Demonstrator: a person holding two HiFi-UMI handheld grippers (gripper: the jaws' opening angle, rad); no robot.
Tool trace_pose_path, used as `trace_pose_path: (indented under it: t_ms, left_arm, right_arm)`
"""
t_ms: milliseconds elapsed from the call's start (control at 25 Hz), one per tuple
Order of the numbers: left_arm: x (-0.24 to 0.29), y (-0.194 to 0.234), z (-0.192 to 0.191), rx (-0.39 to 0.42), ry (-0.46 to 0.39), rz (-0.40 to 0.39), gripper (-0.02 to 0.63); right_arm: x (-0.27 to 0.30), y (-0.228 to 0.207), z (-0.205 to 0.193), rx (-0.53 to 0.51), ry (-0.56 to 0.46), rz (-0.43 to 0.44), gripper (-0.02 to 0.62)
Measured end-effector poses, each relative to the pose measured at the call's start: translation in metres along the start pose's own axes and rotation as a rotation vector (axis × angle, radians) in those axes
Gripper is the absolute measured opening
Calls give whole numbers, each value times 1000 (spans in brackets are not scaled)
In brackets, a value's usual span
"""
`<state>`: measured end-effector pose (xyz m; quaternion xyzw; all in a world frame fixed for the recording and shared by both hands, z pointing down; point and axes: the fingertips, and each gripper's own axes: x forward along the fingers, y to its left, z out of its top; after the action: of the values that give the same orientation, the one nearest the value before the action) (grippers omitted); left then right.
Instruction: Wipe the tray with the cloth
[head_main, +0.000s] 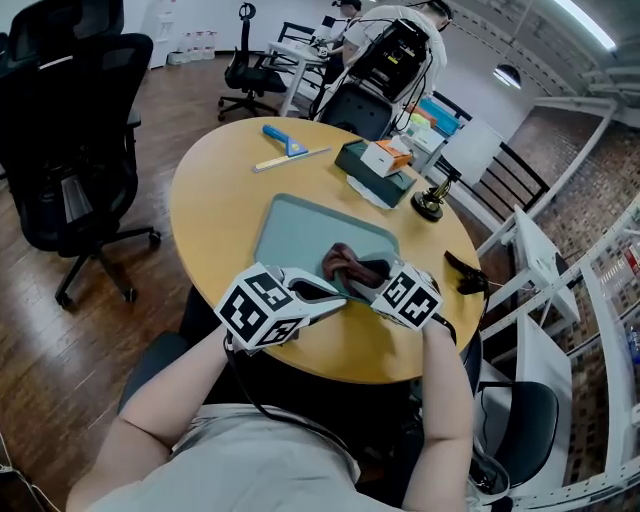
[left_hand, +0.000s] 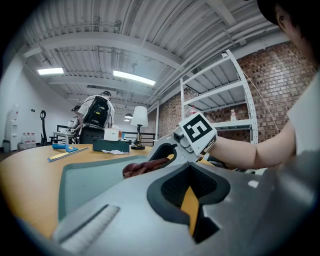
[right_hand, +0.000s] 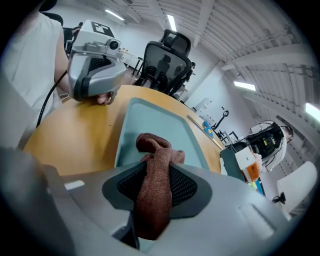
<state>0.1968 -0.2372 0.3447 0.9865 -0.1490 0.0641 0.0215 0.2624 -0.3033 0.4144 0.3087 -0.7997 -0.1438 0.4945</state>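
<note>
The round bench (head_main: 215, 210) showed bare wood at frame left, and the green tray (head_main: 300, 232) near its lower rim was mostly open surface. The brown cloth (head_main: 342, 260) lay at the tray's lower right, clamped in the down-tilted right tool (head_main: 360, 272). The left tool (head_main: 335, 292) lay level at the near edge, its jaws slightly apart and empty.
</note>
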Motion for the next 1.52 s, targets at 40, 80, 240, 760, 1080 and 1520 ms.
trace_pose_path:
  t_ms: [40,80,240,760,1080,1520]
  left_arm:
    - [0,0,0,0,0,0,322]
    - [0,0,0,1,0,-1,322]
    - [-1,-1,0,1,0,-1,322]
    - [0,0,0,2,-1,0,322]
    - [0,1,1,5,-5,1,322]
    - [2,1,0,4,-1,1,322]
  right_arm:
    - [-2,3,0,-1,-10,11,124]
    - [-4,6,0,0,-20,22,124]
    - [-11,13,-1,8,-49,49,124]
    - [-3,17,22,-36,-86,65,124]
    - [6,14,25,-39,-93,92,126]
    - [29,-16,22,3,-85,82,126]
